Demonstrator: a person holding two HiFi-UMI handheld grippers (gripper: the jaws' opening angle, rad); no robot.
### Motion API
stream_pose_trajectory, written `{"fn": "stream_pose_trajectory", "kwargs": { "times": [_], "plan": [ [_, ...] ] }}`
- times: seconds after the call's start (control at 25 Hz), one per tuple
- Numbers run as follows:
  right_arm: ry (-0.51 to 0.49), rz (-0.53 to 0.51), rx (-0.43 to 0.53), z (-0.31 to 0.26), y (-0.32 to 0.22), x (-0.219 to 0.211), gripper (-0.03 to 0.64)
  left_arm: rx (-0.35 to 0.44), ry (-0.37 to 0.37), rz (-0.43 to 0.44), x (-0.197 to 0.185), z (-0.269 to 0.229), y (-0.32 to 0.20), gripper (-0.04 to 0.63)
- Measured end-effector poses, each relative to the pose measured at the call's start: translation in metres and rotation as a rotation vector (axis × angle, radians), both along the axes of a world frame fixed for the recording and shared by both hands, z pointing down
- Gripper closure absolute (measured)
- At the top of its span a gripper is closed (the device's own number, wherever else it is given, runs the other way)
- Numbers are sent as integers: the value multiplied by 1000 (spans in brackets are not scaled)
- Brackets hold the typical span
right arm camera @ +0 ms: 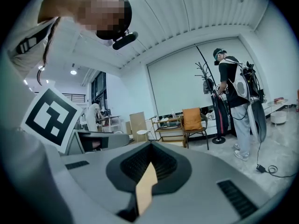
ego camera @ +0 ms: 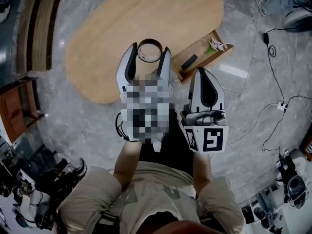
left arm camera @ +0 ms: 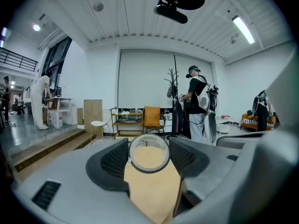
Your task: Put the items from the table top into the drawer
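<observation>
while left gripper (ego camera: pixel 149 49) clasps a ring (ego camera: pixel 149 59), right gripper (ego camera: pixel 202 71) clenched, drawer (ego camera: pixel 201 48) holding pink item (ego camera: pixel 216 45), black bar (ego camera: pixel 189 61)

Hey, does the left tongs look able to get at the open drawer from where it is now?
Probably yes. The left tongs, gripping a tape roll, hang over the table beside the open drawer; nothing lies between, and the right tongs sit nearer the person.

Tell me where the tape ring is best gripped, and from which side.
Across its outer wall at the widest span, coming in edge-on, as the left gripper has it: a jaw on each side. The tape ring is a thin hollow hoop, opening upward, so there is no centre to pinch, and an off-centre squeeze would probably slip off the curve.
</observation>
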State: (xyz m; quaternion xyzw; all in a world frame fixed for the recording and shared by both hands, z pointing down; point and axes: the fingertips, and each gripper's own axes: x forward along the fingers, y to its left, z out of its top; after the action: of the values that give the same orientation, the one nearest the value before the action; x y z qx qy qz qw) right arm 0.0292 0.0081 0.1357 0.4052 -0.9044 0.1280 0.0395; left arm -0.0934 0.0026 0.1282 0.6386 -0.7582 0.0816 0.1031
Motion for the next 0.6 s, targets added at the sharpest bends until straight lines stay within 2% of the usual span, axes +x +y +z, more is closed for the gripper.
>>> {"fn": "stream_pose_trajectory", "kwargs": {
  "times": [0.4, 0.6],
  "plan": [
    [-5, 24, -3, 1, -4, 3, 612, 16, -16, -7, -9, -7, -5, 313],
    [0, 60, -13, 11, -13, 16, 612, -18, 22, 59, 13, 12, -18, 313]
  ]
}}
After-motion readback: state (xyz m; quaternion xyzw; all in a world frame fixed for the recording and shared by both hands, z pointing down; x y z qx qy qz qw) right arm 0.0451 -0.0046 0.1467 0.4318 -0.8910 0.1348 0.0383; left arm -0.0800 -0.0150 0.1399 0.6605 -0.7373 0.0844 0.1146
